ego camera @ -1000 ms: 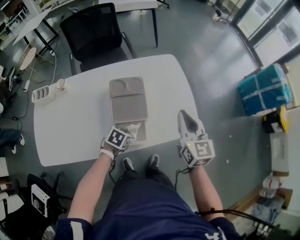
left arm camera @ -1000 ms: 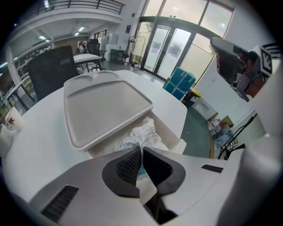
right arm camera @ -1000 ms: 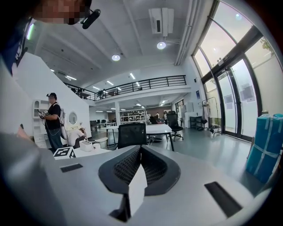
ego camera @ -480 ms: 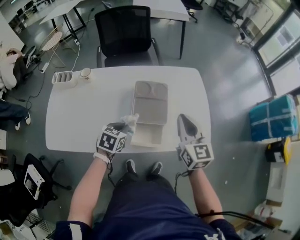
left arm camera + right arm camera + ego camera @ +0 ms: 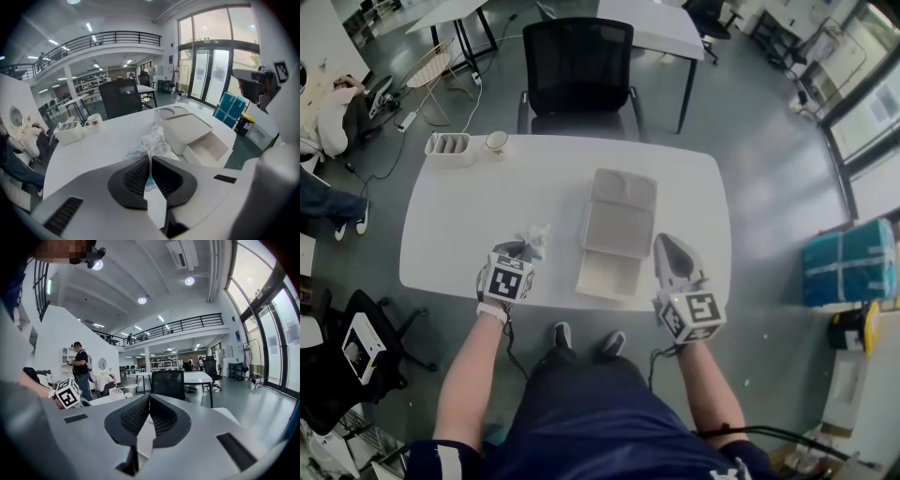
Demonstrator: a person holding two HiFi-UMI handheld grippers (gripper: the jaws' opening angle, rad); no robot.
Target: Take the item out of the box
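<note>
Here, the left gripper [image 5: 150,161] is squeezed tight on a crinkly white packet [image 5: 151,142]. The top of the packet sticks up past the jaw tips. The packet is out of the box [image 5: 620,214]. It hangs over the white table [image 5: 459,239], to the left of the box and a little apart from it. I cannot tell if the packet touches the table.

The box is pale and flat and lies in the middle of the table. Its lid has two round dents at the far end. Its drawer [image 5: 607,277] is pulled out toward the person.

The right gripper [image 5: 148,401] has its jaws pressed together, just on each other. In the head view it is over the near right side of the table, just beside the drawer, and it points away from the person.

Far back on the left of the table stand a white mug [image 5: 496,142] and a white holder [image 5: 449,148], side by side. A black chair [image 5: 579,67] is behind the table
</note>
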